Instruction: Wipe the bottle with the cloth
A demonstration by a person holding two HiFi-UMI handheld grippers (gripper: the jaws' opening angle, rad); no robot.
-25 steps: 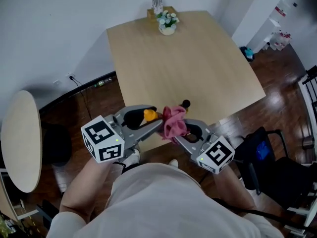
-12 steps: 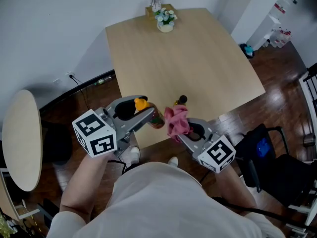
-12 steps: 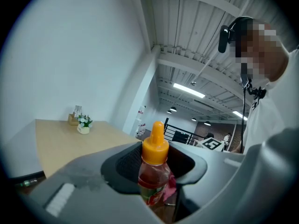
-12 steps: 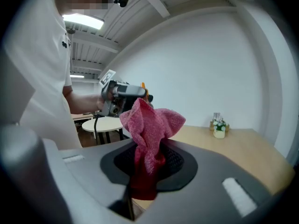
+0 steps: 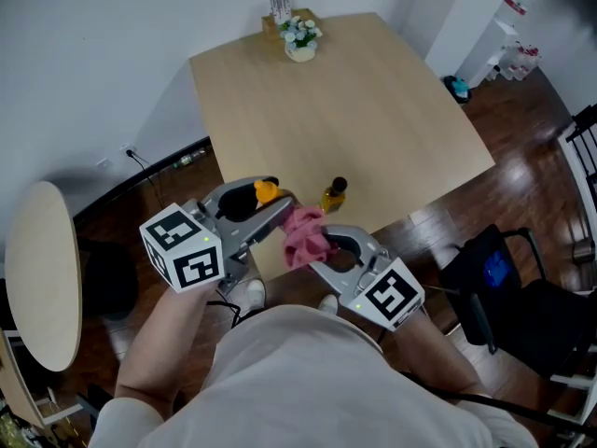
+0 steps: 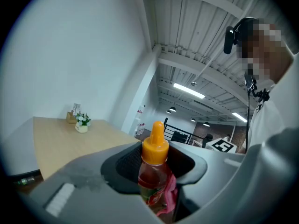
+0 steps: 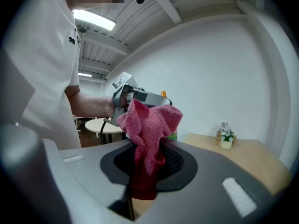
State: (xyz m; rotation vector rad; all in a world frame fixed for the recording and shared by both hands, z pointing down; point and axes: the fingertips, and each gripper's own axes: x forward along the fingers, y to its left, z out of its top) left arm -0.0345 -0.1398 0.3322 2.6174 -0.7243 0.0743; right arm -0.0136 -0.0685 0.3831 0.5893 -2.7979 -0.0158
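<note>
My left gripper point(image 5: 278, 215) is shut on a small bottle point(image 6: 153, 176) of red liquid with an orange cap point(image 5: 265, 191); it is held upright, above the near edge of the table. My right gripper point(image 5: 312, 253) is shut on a bunched pink cloth point(image 5: 302, 234). The cloth touches the bottle's lower side between the two grippers. In the right gripper view the cloth point(image 7: 149, 125) fills the jaws of the right gripper point(image 7: 145, 171) and hides most of the bottle. In the left gripper view a fold of the cloth point(image 6: 169, 196) shows beside the bottle inside the left gripper point(image 6: 154, 185).
A second small bottle point(image 5: 334, 194), yellow with a black cap, stands on the wooden table point(image 5: 373, 101) near its front edge. A flower pot point(image 5: 299, 41) sits at the far edge. A round side table point(image 5: 42, 269) is at left, a dark chair point(image 5: 504, 287) at right.
The grippers parted half a second ago, and now the cloth is back against the bottle, lower and further left. The yellow bottle on the table has come into view.
</note>
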